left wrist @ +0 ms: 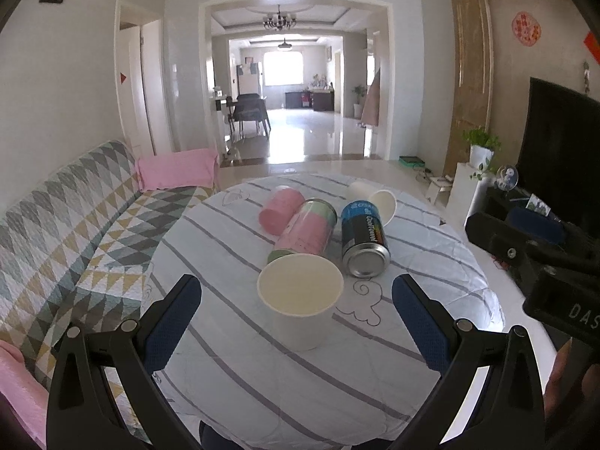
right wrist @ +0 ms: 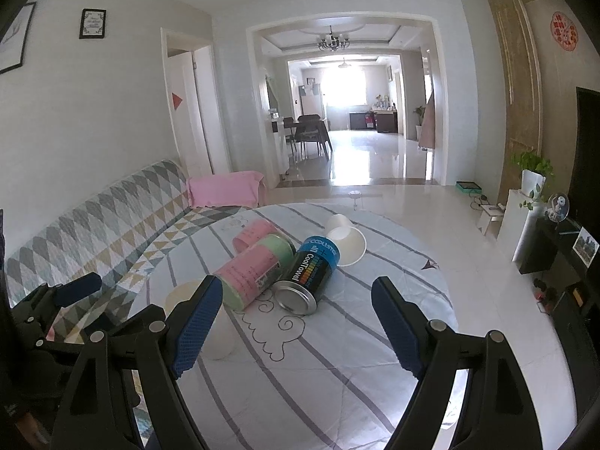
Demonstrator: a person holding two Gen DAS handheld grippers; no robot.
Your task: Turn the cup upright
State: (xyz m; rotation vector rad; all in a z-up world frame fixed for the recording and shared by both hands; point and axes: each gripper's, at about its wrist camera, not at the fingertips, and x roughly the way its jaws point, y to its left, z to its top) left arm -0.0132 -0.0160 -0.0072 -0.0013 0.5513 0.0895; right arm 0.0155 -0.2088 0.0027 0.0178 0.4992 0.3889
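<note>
A white paper cup (left wrist: 300,300) stands upright, mouth up, on the round striped table (left wrist: 262,393), between and just ahead of my open left gripper (left wrist: 296,322). In the right wrist view the same cup (right wrist: 213,333) is partly hidden behind my right gripper's left finger. A second white paper cup (left wrist: 380,202) lies on its side at the far side of the table; it also shows in the right wrist view (right wrist: 347,243). My right gripper (right wrist: 296,332) is open and empty over the table's near part.
A pink cup (left wrist: 281,208), a pink and green can (left wrist: 307,232) and a blue CoolTowel can (left wrist: 363,240) lie on their sides mid-table. A patterned sofa (left wrist: 75,225) is left. A TV stand with plant (left wrist: 483,150) is right.
</note>
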